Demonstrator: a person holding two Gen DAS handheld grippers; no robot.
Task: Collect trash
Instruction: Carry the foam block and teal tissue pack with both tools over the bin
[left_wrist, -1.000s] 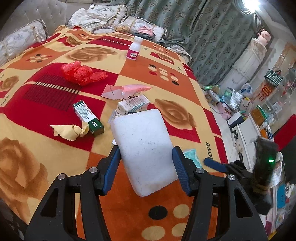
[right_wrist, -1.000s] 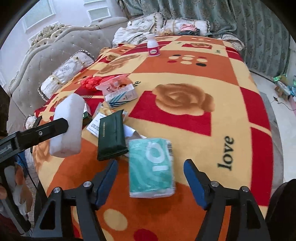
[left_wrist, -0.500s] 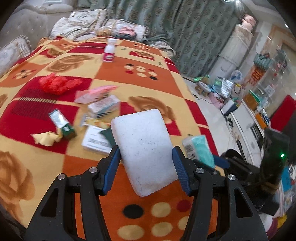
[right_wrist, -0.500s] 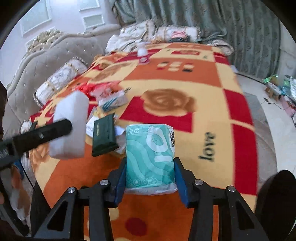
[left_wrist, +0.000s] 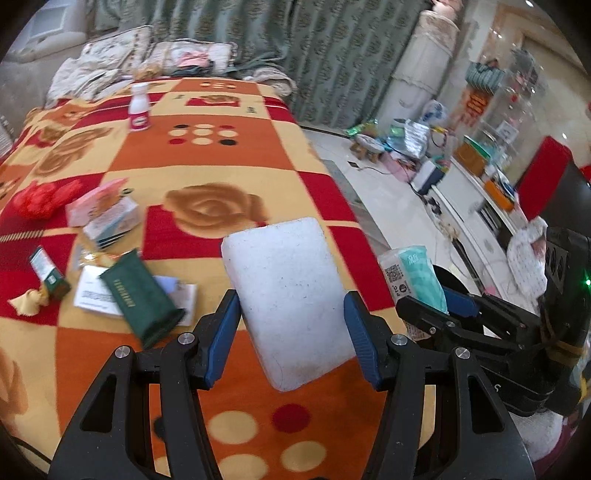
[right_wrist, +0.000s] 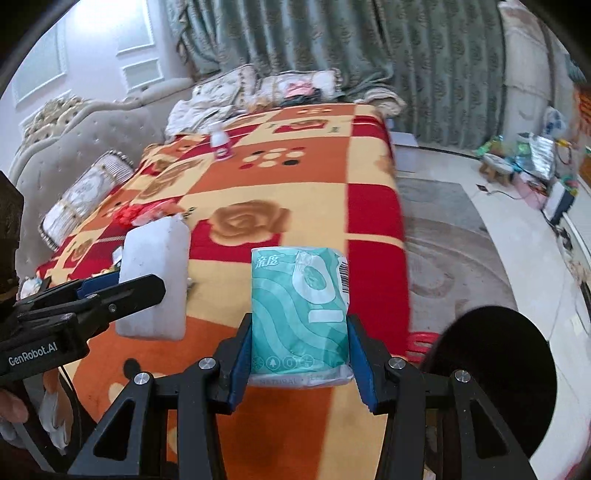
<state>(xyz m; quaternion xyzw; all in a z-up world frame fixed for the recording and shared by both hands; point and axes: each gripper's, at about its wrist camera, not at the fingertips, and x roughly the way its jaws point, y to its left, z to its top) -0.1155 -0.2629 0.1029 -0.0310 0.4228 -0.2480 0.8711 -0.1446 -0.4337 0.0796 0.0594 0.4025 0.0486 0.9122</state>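
A white foam block is gripped between the blue pads of the left gripper, and it is held in the air above the near edge of the patterned blanket that covers the bed. A teal tissue pack is clamped by the right gripper; its jaws have just been closing, and both pads are now pressed against the sides of the pack. From the left wrist view, the right gripper is seen at the right side, beyond the edge of the bed and over the floor, with the tissue pack standing up from its fingers. More trash is left on the blanket: a dark green packet is lying over some white papers, a small green and white box is touching a crumpled yellow scrap, and farther away a pink and white carton and a red plastic bag are seen. A white bottle with a pink label is standing upright near the far end of the bed. A round black object is visible at the lower right of the right wrist view, but what it is cannot be told.
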